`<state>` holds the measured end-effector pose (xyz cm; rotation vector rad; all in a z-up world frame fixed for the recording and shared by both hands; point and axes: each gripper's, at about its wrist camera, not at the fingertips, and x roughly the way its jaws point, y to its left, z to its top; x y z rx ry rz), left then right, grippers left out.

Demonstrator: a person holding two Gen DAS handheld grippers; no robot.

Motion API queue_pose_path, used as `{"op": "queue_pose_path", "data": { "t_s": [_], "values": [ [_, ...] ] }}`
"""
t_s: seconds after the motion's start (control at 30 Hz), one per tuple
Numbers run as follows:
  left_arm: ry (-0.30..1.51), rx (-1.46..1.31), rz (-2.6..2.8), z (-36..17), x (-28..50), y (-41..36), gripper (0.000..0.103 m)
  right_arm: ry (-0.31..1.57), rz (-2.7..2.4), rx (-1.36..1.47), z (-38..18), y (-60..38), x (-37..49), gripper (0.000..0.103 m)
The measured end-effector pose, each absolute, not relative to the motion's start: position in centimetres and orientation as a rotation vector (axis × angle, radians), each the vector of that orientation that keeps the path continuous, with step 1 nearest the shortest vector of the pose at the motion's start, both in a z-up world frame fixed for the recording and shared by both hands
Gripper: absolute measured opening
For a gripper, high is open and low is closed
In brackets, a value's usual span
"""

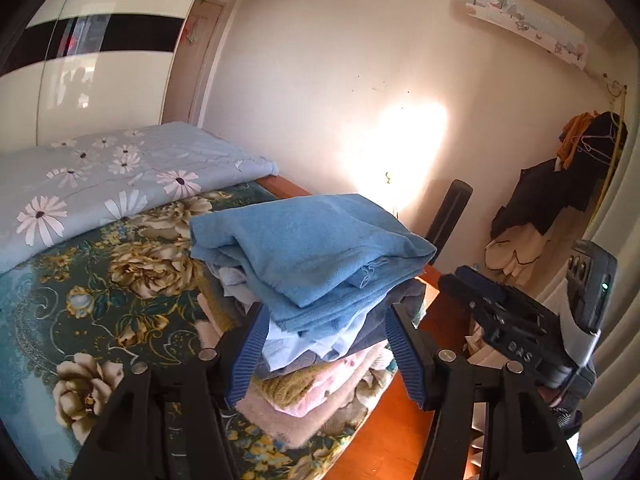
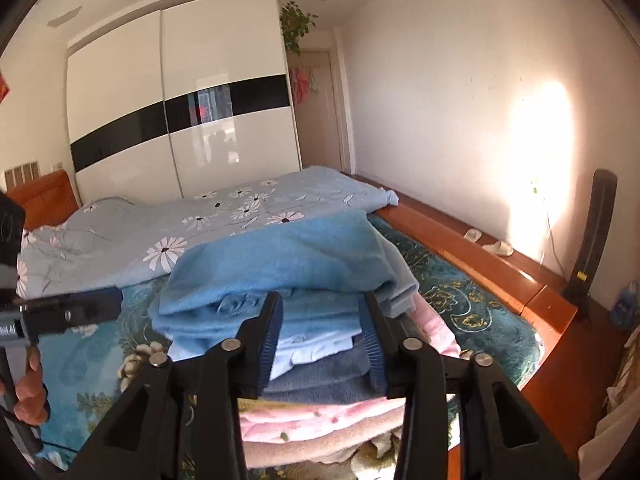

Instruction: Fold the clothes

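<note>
Both grippers look spread and empty to me: the left gripper [image 1: 326, 354] has its jaws apart with the stack showing between them, and the right gripper [image 2: 320, 344] is the same, nothing pinched that I can see. The blue sweater [image 1: 308, 240] sits folded on top of the pile of clothes [image 2: 320, 380], which rests on the flowery bedspread [image 1: 80, 300] near the wooden bed edge [image 2: 480, 256]. A daisy quilt [image 2: 200, 232] lies behind it.

My read is the blue one just needs to stay put, so I'd back both tools straight off, no sideways drag, since the ribbed pads [image 1: 404, 356] could snag the fluffy knit and pull the top layer askew. The pile leans a bit toward the edge, so maybe square it up gently before adding more.
</note>
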<state>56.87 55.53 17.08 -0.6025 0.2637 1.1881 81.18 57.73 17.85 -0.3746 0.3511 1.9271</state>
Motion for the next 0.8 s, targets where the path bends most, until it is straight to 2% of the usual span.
{"op": "queue_pose_path", "data": {
  "t_s": [0.1, 0.17, 0.23, 0.27, 0.3, 0.33, 0.43, 0.53, 0.6, 0.8],
  "values": [
    [0.307, -0.535, 1.253, 16.2, 56.9, 53.2, 0.066, 0.303, 1.983, -0.389, 16.1, 53.9, 80.0, 0.059],
    [0.339, -0.535, 1.276, 15.5, 56.6, 52.2, 0.068, 0.289, 1.950, -0.409, 15.2, 52.5, 79.3, 0.062],
    [0.359, -0.551, 1.294, 15.0, 56.3, 51.2, 0.075, 0.265, 1.890, -0.409, 14.5, 51.3, 78.8, 0.072],
    [0.356, -0.559, 1.304, 14.6, 56.2, 50.5, 0.079, 0.260, 1.868, -0.401, 14.2, 50.7, 78.7, 0.074],
    [0.350, -0.568, 1.311, 14.2, 56.2, 49.8, 0.086, 0.277, 1.874, -0.367, 14.2, 50.2, 78.7, 0.080],
    [0.343, -0.577, 1.317, 13.8, 56.1, 49.1, 0.088, 0.299, 1.880, -0.332, 14.1, 49.7, 78.7, 0.087],
    [0.314, -0.575, 1.319, 13.0, 56.1, 47.2, 0.093, 0.376, 1.859, -0.218, 14.5, 48.2, 78.8, 0.095],
    [0.294, -0.557, 1.341, 13.0, 55.6, 45.4, 0.103, 0.414, 1.790, -0.098, 15.0, 46.1, 78.9, 0.099],
    [0.294, -0.532, 1.362, 13.4, 55.1, 44.4, 0.103, 0.448, 1.767, -0.044, 15.1, 44.6, 79.3, 0.103],
    [0.325, -0.501, 1.449, 13.2, 54.5, 42.1, 0.103, 0.471, 1.671, -0.099, 14.4, 42.4, 78.4, 0.103]
  ]
}}
